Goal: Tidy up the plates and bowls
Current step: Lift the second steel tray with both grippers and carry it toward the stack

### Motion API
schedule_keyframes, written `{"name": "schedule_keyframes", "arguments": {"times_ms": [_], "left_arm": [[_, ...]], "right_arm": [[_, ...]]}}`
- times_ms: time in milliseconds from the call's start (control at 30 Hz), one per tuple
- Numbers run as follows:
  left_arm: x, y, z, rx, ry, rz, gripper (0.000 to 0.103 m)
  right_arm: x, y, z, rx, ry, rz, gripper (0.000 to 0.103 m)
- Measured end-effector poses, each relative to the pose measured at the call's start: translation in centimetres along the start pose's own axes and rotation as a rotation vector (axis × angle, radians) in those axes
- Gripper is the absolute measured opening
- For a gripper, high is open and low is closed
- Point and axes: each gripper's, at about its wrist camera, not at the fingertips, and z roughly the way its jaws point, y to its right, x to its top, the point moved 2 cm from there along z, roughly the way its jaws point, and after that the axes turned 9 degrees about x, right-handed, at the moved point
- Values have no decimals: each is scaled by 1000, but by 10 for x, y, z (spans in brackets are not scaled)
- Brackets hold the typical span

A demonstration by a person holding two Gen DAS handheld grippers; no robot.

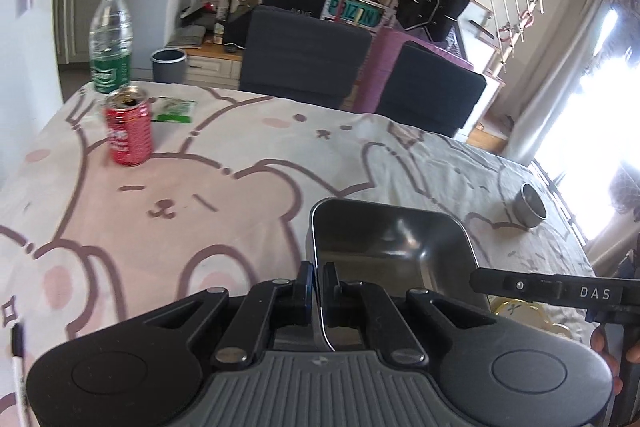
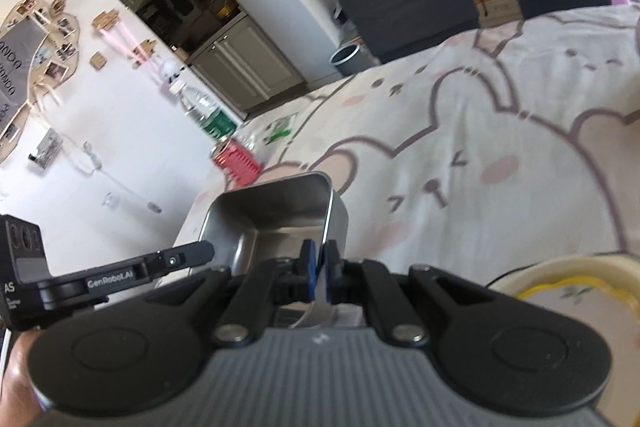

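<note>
A rectangular metal tray (image 1: 390, 247) is gripped by both tools at once and is carried above the surface (image 1: 224, 163), which is covered by a cloth printed with pink cartoon bears. In the left wrist view the left tool (image 1: 317, 277) is seen nearly closed, its blue-padded fingers pinched on the near left rim of the tray, one finger outside the wall and one inside; the tray's hollow extends forward and to the right of the fingertips. At the right edge of that view the other tool's black arm is seen reaching in toward the tray's right side. In the right wrist view the right tool (image 2: 319, 269) is likewise almost closed on the tray (image 2: 276, 211), its fingers clamped on the near right rim, and the tray is seen stretching forward and to the left of them. A cream and yellow plate (image 2: 576, 291) is seen at the lower right of that view, close beside the right tool. Farther off on the surface, a red can (image 1: 128, 127), a water bottle (image 1: 110, 39) and a green packet (image 1: 174, 109) are grouped near the far left edge, and a small round tin (image 1: 532, 209) is seen to the right, well apart from the tray.
</note>
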Motion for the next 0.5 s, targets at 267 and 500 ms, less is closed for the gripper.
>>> {"name": "schedule_keyframes", "arguments": {"times_ms": [267, 500], "left_arm": [[-14, -22, -3, 35, -20, -1, 5], [-20, -27, 4, 61, -61, 20, 5]], "right_arm": [[-19, -13, 19, 52, -67, 27, 7], [-32, -16, 30, 53, -128, 34, 8]]}}
